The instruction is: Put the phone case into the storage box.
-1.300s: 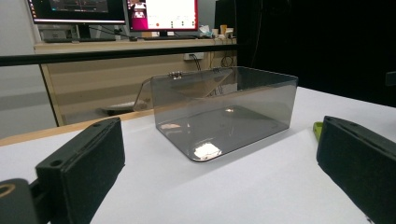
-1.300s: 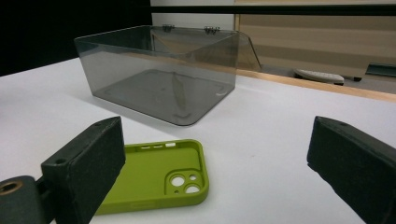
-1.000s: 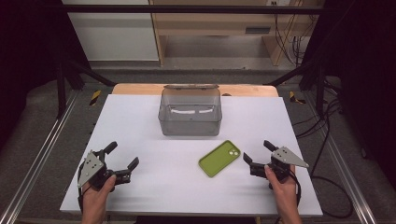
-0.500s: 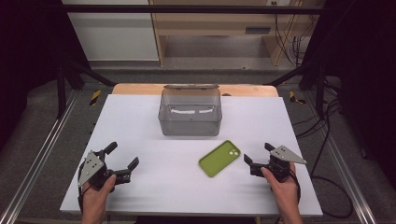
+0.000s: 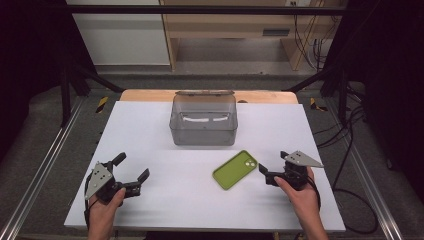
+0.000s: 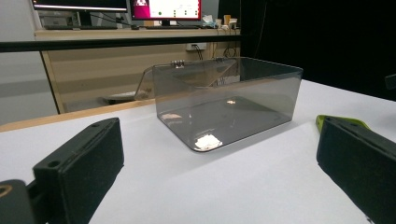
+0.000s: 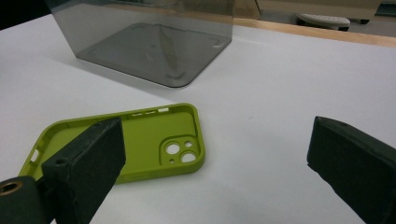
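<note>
At the lower right of the high view the right tongs [image 5: 271, 174] stand spread and empty just beside the green phone case [image 5: 235, 169], which lies flat, open side up, on the white desk [image 5: 150, 135] right of centre; the left tongs [image 5: 131, 172], also spread and empty, wait at the lower left. The thin, low case could skid or flip if a pad catches only its rim. Farther up the frame, the clear box [image 5: 203, 120] stands open, and no brand or writing is legible.
</note>
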{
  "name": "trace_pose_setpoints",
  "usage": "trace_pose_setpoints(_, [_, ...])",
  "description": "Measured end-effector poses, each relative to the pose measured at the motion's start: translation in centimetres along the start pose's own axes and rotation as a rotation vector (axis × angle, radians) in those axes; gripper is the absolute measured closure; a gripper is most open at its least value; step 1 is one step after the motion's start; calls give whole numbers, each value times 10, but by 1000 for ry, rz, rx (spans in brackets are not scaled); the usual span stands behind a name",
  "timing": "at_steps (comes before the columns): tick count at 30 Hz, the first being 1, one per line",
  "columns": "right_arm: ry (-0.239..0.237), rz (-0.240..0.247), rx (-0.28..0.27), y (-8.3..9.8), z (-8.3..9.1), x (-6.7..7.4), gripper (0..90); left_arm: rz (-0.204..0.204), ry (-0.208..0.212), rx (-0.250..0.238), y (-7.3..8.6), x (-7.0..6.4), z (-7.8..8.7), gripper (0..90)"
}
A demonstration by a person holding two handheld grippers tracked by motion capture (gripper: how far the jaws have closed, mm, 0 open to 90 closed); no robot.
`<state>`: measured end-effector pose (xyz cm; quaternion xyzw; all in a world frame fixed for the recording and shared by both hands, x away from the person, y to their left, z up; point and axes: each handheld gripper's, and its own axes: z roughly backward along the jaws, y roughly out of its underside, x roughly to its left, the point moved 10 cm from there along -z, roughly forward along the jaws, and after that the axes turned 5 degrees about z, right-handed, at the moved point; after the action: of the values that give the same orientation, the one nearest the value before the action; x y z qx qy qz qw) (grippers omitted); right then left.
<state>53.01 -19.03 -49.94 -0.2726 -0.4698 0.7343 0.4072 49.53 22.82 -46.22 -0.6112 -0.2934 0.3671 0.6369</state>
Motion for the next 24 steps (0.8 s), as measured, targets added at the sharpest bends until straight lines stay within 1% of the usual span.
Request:
trace_pose_setpoints(7, [-15,19,34,-5,-4,5,46,-1,2,3,0,-1,0,5])
trace_pose_setpoints(8, [-17,27,36,-6,-5,5,46,-1,1,3,0,-1,0,5])
trace_pose_setpoints(16, [-23,45,56,-14,-8,7,46,1,0,6,0,0,0,5])
trace_pose_setpoints(24, [-36,61,91,-16,-15,10,45,-2,1,7,0,0,0,5])
